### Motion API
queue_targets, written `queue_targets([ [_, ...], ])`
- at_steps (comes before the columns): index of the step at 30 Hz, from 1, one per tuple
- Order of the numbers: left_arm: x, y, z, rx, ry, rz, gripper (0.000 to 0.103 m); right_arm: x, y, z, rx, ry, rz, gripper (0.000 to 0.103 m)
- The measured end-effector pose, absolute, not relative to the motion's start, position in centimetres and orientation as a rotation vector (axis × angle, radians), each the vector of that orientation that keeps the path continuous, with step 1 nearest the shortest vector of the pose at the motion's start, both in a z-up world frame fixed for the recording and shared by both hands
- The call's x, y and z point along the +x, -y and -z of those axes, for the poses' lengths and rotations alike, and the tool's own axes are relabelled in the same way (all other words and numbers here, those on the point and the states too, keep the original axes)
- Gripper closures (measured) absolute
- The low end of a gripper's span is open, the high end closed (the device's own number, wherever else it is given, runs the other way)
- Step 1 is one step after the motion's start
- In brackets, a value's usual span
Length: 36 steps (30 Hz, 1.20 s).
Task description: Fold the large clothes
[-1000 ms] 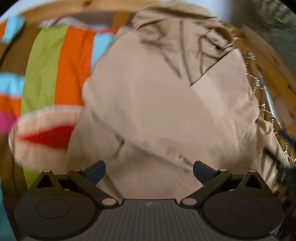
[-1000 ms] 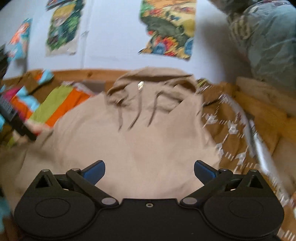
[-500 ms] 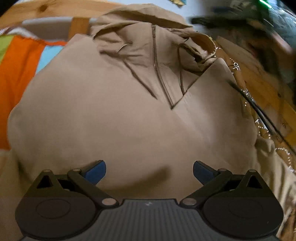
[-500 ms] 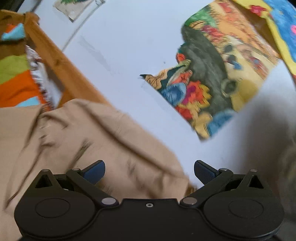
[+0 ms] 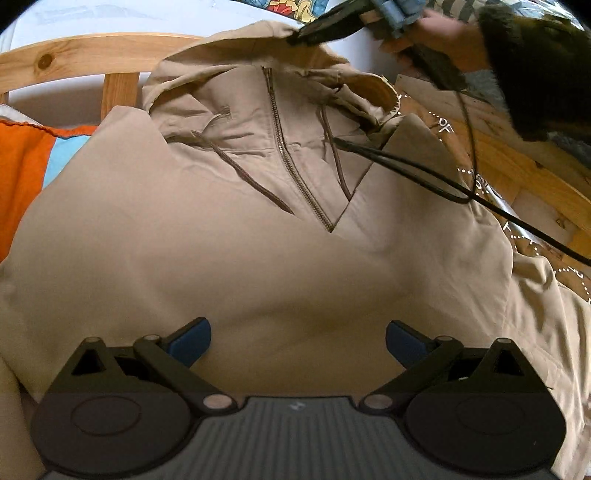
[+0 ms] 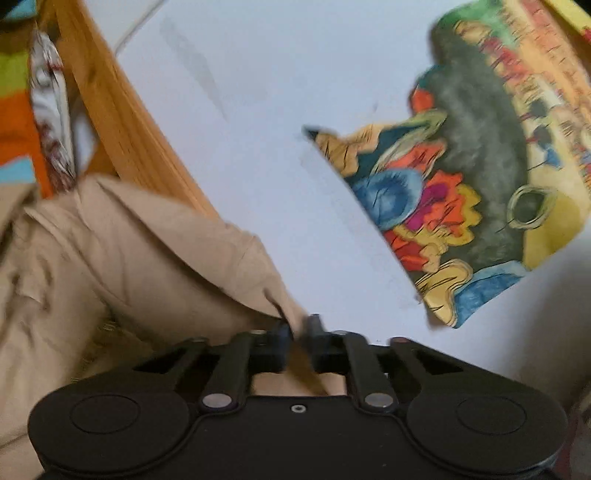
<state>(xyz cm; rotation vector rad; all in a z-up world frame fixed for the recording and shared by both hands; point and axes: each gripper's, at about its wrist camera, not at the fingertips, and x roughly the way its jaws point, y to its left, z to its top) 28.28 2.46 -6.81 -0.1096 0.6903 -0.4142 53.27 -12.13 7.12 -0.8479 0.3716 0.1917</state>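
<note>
a wooden bed frame (image 5: 85,55) runs along the back, white wall (image 6: 258,92) behind it with a bright painted picture (image 6: 461,192) stuck on, and an orange and blue striped blanket (image 5: 26,158) covers the bed at left. the tan hoodie (image 5: 258,240) lies spread front-up over the bed, hood toward the frame and wall, long axis running from the left tool straight away to the headboard, zipper (image 5: 291,162) down its middle. half a second ago the right tool (image 6: 299,332) was wide apart over the hood; now it's clenched on the hood's top edge (image 6: 236,266), fabric pinched between its tips. in the left view a hand (image 5: 443,33) and that tool now show at the hood, where before there was only blur. the left tool (image 5: 297,341) is released, spread wide, low over the hoodie's chest. a black cable (image 5: 424,173) trails across the right shoulder.
</note>
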Motion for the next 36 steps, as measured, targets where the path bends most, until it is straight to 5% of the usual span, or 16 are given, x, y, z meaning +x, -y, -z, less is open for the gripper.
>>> queue_targets([
  [9,27.7,-5.5,4.6,-0.276,-0.764,0.332,0.000,37.1,11.1,-11.3,-0.844,-0.254,-0.274,0.101],
  [17,23.3,-9.6,1.8,-0.382,-0.670,0.227,0.000,24.6,9.8,-2.5,-0.671,-0.426,-0.338,0.102],
  [19,22.7,-10.0,1.5,-0.381,-0.659,0.213,0.000,23.2,9.8,0.5,-0.637,-0.531,-0.357,0.084],
  [23,22.7,-10.9,1.1,-0.375,-0.645,0.183,0.000,20.5,11.2,2.1,-0.528,-0.653,-0.390,0.069],
  [25,23.3,-11.2,1.0,-0.369,-0.630,0.163,0.000,20.0,12.6,1.1,-0.472,-0.639,-0.365,0.054],
  [33,28.0,-11.5,0.6,-0.317,-0.585,0.083,0.005,26.2,20.6,-2.1,-0.100,-0.571,-0.043,0.055],
  [36,30.6,-10.9,0.6,-0.242,-0.602,0.057,0.024,30.2,22.7,-0.8,0.020,-0.595,0.042,0.065],
])
